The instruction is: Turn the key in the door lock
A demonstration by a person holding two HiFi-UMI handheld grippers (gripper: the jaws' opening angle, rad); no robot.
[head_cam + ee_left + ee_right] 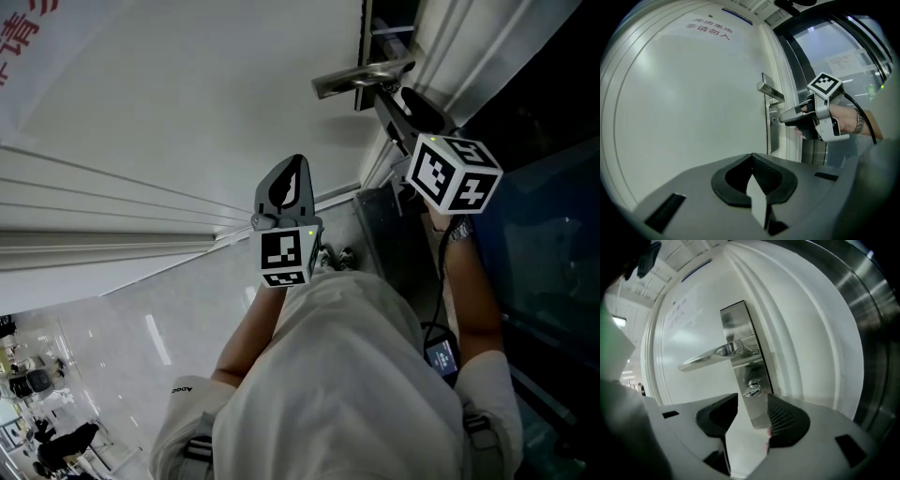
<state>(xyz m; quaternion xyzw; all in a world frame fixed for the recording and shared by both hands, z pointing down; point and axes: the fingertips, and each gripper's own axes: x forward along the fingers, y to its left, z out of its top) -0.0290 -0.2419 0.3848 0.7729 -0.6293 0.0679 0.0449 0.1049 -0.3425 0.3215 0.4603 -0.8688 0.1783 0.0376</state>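
Note:
A small silver key [752, 389] sits in the keyhole of the steel lock plate [743, 341] on a white door [187, 103], under the lever handle [710, 355]. My right gripper [752, 404] is open. Its black pads [785, 420] stand either side of the key and just short of it, not pressing on it. From the left gripper view, the right gripper [783, 118] points level at the lock plate [772, 133] below the handle [769, 91]. My left gripper [752, 159] is shut and empty, held back from the door [693, 108], as the head view also shows for this left gripper [293, 169].
Dark glass panels [553, 244] and a metal door frame [797, 65] stand right of the door. Red print [708, 28] is high on the door. A cable [862, 115] runs from the right gripper along the person's wrist. A shiny floor [122, 347] lies below.

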